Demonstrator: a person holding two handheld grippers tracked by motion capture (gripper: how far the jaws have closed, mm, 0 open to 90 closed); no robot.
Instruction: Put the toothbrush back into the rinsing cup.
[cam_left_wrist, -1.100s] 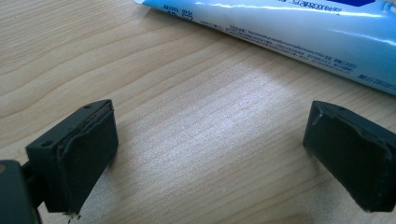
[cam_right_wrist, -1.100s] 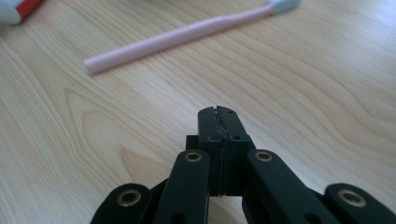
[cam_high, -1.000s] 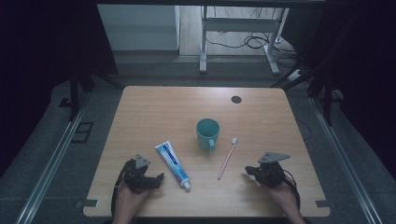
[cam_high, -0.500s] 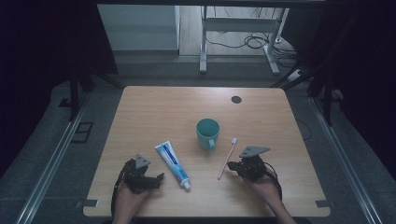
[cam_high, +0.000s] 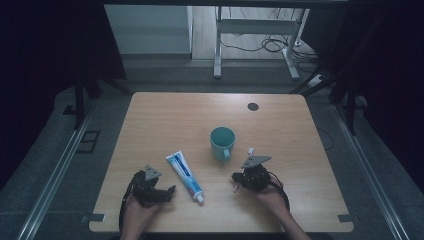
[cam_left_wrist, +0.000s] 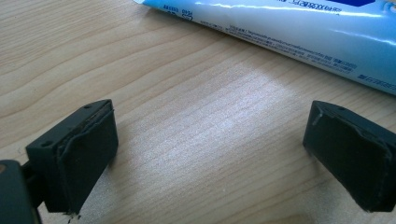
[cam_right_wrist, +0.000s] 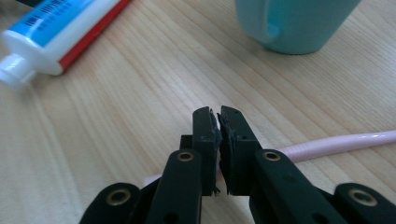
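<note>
Item: slim pink plastic toothbrush (cam_right_wrist: 336, 142), flat on wooden table (cam_high: 165, 115) beside teal ceramic mug (cam_high: 222, 142). Right gripper (cam_right_wrist: 218, 122) jaws nearly closed above handle, nothing held; left gripper (cam_left_wrist: 210, 149) wide, empty. Handling: spread jaws, straddle handle squarely before closing.

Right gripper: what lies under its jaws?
Under the right gripper, jaws nearly together, the pink toothbrush lies on the table. Its handle's middle is covered; no grip is visible.

from my high view the right gripper (cam_high: 241, 178) covers most of the pink toothbrush (cam_high: 250, 151), in its own view the jaws hide the handle's middle, and the edges cut off the cup (cam_right_wrist: 294, 23) and toothpaste tube (cam_left_wrist: 299, 28).
</note>
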